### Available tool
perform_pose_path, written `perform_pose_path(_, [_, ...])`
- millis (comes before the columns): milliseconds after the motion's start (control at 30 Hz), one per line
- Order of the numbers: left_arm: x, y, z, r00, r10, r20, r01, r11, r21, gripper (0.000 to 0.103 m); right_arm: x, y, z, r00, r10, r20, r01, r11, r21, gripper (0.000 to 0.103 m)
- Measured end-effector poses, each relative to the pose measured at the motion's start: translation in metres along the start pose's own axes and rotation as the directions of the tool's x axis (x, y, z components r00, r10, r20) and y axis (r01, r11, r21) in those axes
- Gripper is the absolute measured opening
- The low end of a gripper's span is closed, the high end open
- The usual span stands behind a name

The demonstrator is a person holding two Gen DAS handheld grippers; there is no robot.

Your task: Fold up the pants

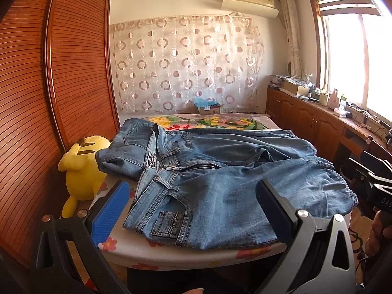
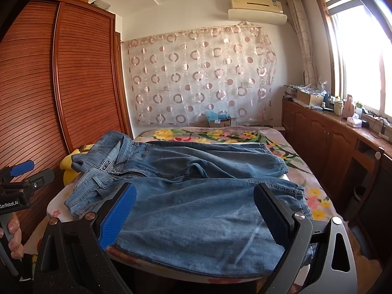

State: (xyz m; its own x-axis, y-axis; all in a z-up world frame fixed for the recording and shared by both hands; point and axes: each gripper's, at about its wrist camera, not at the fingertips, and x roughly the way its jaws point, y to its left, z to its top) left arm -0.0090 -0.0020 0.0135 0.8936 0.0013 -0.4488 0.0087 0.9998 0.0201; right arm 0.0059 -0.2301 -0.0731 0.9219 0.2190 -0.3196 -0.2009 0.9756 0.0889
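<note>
Blue jeans [image 1: 220, 174] lie spread on the bed, waistband to the left, both legs running right; they also show in the right wrist view [image 2: 196, 196]. My left gripper [image 1: 193, 210] is open and empty, hovering over the near waist and pocket at the bed's front edge. My right gripper [image 2: 196, 215] is open and empty, hovering over the near leg. The left gripper also shows at the left edge of the right wrist view [image 2: 27, 174]. The right gripper shows at the right edge of the left wrist view [image 1: 374, 181], its fingertips hidden.
The bed [image 1: 137, 259] has a floral sheet. A yellow plush toy [image 1: 80, 169] sits at the bed's left edge by the wooden wardrobe [image 1: 73, 73]. A low wooden cabinet [image 2: 325, 137] with clutter runs along the window wall at right. A cardboard box [image 2: 220, 121] stands beyond the bed.
</note>
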Motion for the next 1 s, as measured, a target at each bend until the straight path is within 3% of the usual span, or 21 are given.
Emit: perform_pose_path(1000, [-0.0025,-0.0025,0.0027,1.0,-0.001,0.011,0.001,1.0,0.007,0.103,-0.0034,-0.0001,-0.0006,1.0,0.003,0.012,-0.003,1.0,0.001,0.097])
